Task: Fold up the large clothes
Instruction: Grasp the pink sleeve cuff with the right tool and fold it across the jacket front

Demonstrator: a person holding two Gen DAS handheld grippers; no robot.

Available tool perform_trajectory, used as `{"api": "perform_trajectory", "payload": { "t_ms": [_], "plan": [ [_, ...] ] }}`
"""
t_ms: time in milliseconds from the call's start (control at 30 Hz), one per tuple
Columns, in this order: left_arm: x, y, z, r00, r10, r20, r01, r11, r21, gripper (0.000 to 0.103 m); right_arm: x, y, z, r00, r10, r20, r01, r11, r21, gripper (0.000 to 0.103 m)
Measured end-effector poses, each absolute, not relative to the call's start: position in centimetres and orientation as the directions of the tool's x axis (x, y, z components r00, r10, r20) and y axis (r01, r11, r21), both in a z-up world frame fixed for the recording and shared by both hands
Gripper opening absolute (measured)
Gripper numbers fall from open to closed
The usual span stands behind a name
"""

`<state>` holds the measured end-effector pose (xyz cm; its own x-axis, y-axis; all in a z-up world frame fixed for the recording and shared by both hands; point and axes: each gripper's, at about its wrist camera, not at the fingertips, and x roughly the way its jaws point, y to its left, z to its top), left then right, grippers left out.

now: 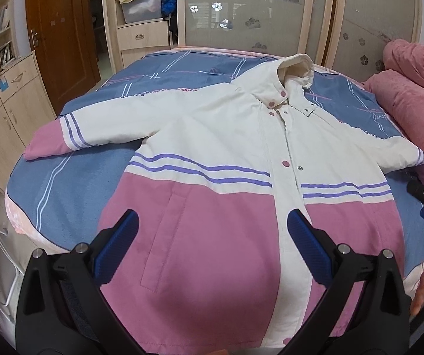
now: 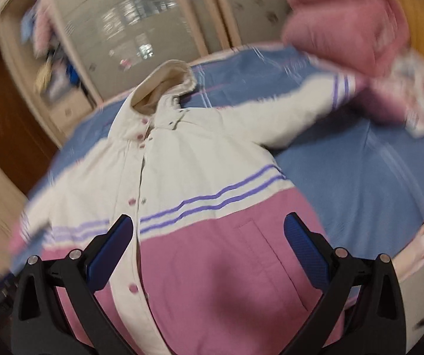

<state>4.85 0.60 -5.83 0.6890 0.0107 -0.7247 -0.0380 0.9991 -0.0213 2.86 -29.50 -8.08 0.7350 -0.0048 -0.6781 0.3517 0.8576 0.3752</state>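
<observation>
Spreading flat on the bed (image 1: 73, 177), jacket (image 1: 212, 153) hem cut off near, left gripper (image 1: 212, 236) and right gripper (image 2: 209, 236) held apart, right view blurred.

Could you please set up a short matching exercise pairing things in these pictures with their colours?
Things:
1. jacket hood
2. jacket lower body
3. bedsheet
4. door

Colours:
A. blue
B. brown
C. cream
D. pink

Pairs: 1-C, 2-D, 3-A, 4-B
</observation>
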Motion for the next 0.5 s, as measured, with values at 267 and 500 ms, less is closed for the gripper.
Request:
{"api": "perform_trajectory", "payload": {
  "t_ms": [267,500],
  "plan": [
    [6.9,-1.7,-7.0,0.685,0.026,-0.728,-0.016,1.000,0.021,0.101,6.3,-40.8,-8.6,0.756,-0.189,-0.627,0.578,0.644,0.502,0.102],
    [8.9,-5.0,-7.8,0.680,0.023,-0.733,0.039,0.997,0.067,0.093,7.9,-51.4,-11.3,0.707,-0.428,-0.563,0.707,0.422,0.567,0.102]
  ]
}}
